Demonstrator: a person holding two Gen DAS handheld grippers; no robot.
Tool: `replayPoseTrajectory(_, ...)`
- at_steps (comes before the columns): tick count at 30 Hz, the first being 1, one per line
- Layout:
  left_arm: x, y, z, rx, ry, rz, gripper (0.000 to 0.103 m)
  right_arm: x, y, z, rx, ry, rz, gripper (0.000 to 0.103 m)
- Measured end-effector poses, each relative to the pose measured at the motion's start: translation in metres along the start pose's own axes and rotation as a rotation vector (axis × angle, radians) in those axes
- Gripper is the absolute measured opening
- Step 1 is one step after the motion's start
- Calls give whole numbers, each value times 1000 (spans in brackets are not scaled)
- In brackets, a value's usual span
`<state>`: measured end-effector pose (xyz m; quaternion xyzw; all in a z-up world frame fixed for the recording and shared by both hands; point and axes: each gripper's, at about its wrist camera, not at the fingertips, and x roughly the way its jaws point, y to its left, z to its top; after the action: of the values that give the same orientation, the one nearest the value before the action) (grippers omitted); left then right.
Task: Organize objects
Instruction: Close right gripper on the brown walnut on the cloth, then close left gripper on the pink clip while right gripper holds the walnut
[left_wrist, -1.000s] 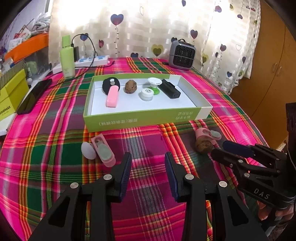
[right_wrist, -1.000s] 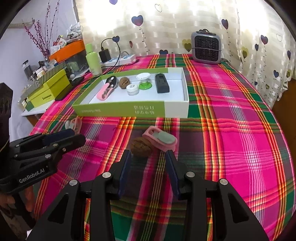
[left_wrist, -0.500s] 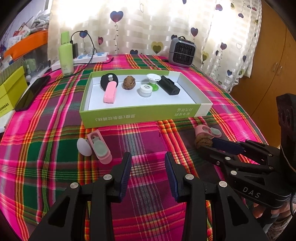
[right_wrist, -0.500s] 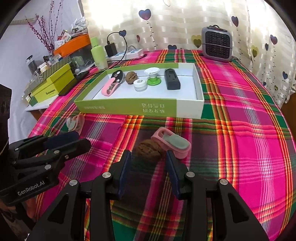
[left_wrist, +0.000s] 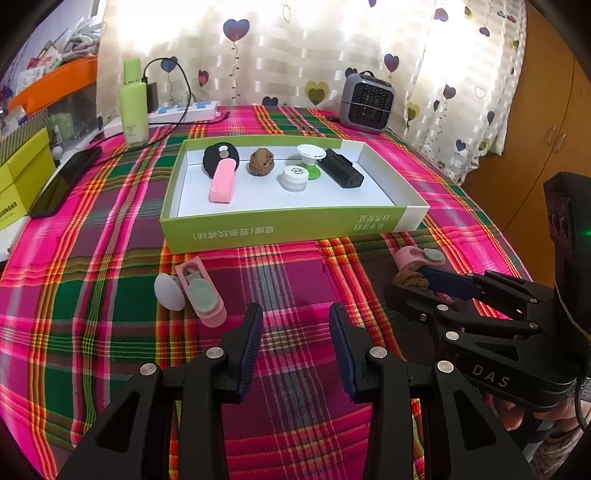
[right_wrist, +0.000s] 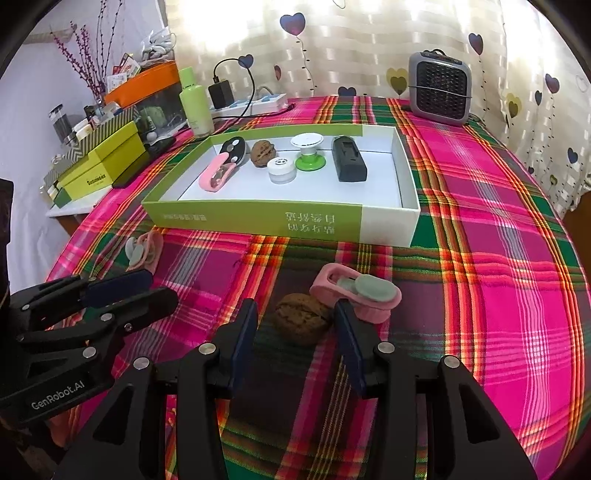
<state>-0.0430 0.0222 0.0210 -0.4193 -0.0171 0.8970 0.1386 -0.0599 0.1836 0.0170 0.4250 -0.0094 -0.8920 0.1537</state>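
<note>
The right gripper (right_wrist: 295, 325) hung low over the plaid cloth (right_wrist: 480, 295) with its fingers spread, the loose walnut (right_wrist: 301, 323) lying on the cloth between the tips but touched by neither. A pink clip (right_wrist: 356, 295) lay just beyond the walnut, against the right fingertip. The left gripper (left_wrist: 295, 328) also had its fingers spread, with only bare cloth between them; a second pink clip (left_wrist: 201, 291) and a pale oval piece (left_wrist: 169, 291) sat touching each other just ahead and to its left. Beyond both grippers stood the green box (right_wrist: 258, 218), open at the top. Along its far side lay a black disc (left_wrist: 221, 159) with a pink bar (left_wrist: 223, 182) leaning on it, another walnut (left_wrist: 261, 162), a small white jar (left_wrist: 294, 178), a green-based knob (left_wrist: 311, 158) and a black block (left_wrist: 341, 171). Behind the box, near the curtain, stood a grey heater (right_wrist: 439, 88) on the right and a green bottle (left_wrist: 133, 107) beside a power strip (left_wrist: 181, 112) on the left.
</note>
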Motion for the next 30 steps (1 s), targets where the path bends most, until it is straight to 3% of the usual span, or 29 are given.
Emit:
replayPoseTrajectory(4, 1, 0, 0, 2, 3, -1, 35, -1, -2, 0, 13, -4, -1, 43)
replayPoseTrajectory(8, 3, -3, -1, 5, 7, -3, 35, -3, -4, 0, 22, -12, -3, 33)
replayPoseTrajectory(21, 7, -11, 1, 24, 17, -16, 35, -15, -5, -9, 10, -22, 2, 33)
replayPoseTrajectory(30, 21, -33, 10, 98, 33, -77, 35, -34, -29, -16, 57, -44, -45, 33)
